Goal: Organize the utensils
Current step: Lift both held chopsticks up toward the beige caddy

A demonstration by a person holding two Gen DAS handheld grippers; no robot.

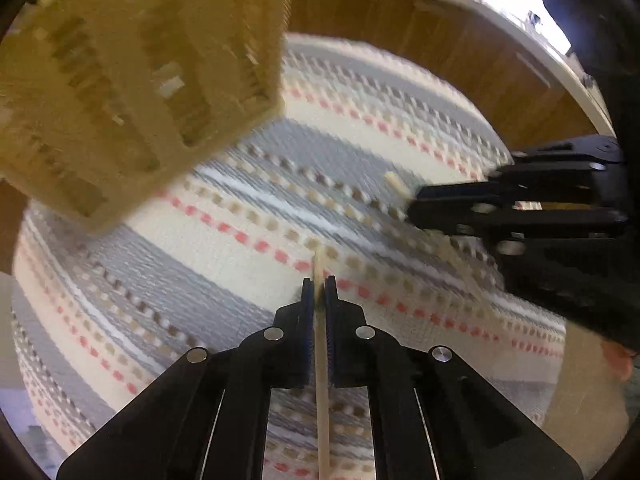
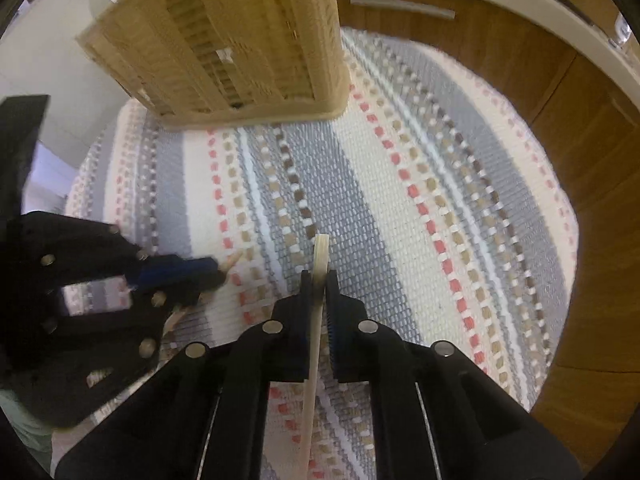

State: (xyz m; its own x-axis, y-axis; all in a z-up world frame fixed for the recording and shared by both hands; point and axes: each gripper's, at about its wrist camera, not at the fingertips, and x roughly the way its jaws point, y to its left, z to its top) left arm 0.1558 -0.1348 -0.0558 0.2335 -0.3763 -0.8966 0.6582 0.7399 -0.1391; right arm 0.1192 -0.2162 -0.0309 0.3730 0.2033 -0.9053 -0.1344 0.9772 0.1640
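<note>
My left gripper [image 1: 319, 284] points down at the striped mat and is shut on a thin pale wooden stick [image 1: 322, 380]. The stick's tip pokes out just past the pads. My right gripper [image 2: 319, 278] is shut on a flat pale wooden utensil [image 2: 321, 252], whose end sticks out ahead of the fingers. In the left wrist view the right gripper [image 1: 412, 208] comes in from the right with that utensil's tip [image 1: 396, 184] showing. In the right wrist view the left gripper [image 2: 220, 272] sits at the left. A woven bamboo basket [image 1: 132, 92] [image 2: 240, 40] stands at the mat's far side, beyond both grippers.
A woven mat [image 2: 400, 200] with grey, cream and red stripes lies under both grippers. Behind it runs a brown wooden cabinet front [image 2: 520, 80] with a metal handle [image 2: 402, 7] and a pale countertop above. A white wall [image 2: 48, 60] is left of the basket.
</note>
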